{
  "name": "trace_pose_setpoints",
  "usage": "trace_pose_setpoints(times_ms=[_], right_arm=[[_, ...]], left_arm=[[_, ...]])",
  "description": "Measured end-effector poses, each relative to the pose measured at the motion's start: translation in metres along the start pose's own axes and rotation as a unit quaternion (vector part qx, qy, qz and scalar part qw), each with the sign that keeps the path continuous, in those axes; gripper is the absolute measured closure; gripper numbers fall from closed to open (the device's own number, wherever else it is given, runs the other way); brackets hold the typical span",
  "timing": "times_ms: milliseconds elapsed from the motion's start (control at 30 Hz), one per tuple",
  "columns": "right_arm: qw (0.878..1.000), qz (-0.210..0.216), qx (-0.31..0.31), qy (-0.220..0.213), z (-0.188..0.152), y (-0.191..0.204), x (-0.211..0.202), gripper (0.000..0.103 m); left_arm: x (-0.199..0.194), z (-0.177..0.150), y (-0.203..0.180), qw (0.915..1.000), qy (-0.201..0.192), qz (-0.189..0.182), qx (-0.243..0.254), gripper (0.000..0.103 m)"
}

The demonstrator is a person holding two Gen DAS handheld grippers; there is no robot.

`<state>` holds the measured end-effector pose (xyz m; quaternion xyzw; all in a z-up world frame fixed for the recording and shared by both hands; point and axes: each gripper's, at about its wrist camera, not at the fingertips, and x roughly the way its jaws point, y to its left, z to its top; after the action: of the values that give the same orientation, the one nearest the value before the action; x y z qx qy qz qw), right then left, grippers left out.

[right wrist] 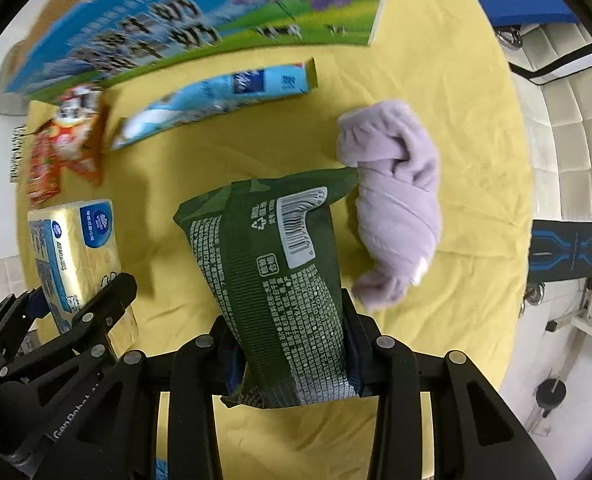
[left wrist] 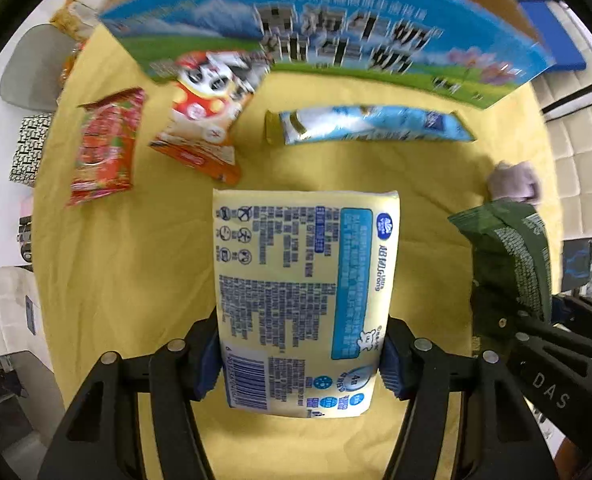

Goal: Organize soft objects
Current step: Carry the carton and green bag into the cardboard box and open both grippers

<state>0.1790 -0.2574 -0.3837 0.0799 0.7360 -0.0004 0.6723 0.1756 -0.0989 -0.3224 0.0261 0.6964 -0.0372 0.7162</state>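
Note:
My left gripper [left wrist: 300, 364] is shut on a yellow tissue pack [left wrist: 300, 300] with blue print, held above the yellow cloth [left wrist: 136, 280]. It also shows in the right wrist view [right wrist: 76, 256], with the left gripper [right wrist: 68, 312] around it. My right gripper [right wrist: 292, 356] is shut on a dark green snack bag [right wrist: 272, 280]. The green bag shows at the right of the left wrist view [left wrist: 512, 256]. A rolled lilac towel [right wrist: 396, 200] lies on the cloth just right of the green bag.
A large blue milk carton box [left wrist: 336, 36] stands at the back. In front of it lie a long light-blue pack [left wrist: 372, 124], a panda snack bag [left wrist: 204, 116] and a red snack bag [left wrist: 104, 148]. White padded furniture [right wrist: 568, 140] is at the right.

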Motion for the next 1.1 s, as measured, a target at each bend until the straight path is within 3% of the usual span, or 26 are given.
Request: trace_pose_setpoints(times_ms=[133,333,433,600,733,867,1100], right_arm=[[0.999,0.022,-0.014,-0.022,-0.010,0.005,-0.033,0.063],[0.996,0.049,-0.022,-0.068,-0.010,0.005,-0.095,0.063],[0.994,0.061,-0.021,-0.092,0.001,0.005,-0.131,0.063],[0.990,0.052,-0.011,-0.129,0.042,0.009,-0.168,0.063],[0.989,0.039,0.009,-0.143,0.092,0.009,-0.176,0.063],[0.989,0.036,0.034,-0.142,0.152,0.005,-0.166,0.063],[0.990,0.028,0.058,-0.126,0.256,-0.002,-0.113,0.063]], left_arm=[[-0.046,-0.010,0.003,0.9995,-0.028,-0.008,-0.011,0.042],[-0.098,0.001,0.007,0.9972,-0.065,-0.033,-0.017,0.042],[-0.122,0.022,0.005,0.9955,-0.081,-0.048,-0.008,0.042],[-0.139,0.084,0.002,0.9931,-0.091,-0.073,0.014,0.042],[-0.135,0.144,0.009,0.9925,-0.083,-0.088,0.016,0.042],[-0.104,0.213,0.017,0.9934,-0.062,-0.096,0.013,0.042],[-0.036,0.300,0.020,0.9918,-0.011,-0.126,0.017,0.042]])
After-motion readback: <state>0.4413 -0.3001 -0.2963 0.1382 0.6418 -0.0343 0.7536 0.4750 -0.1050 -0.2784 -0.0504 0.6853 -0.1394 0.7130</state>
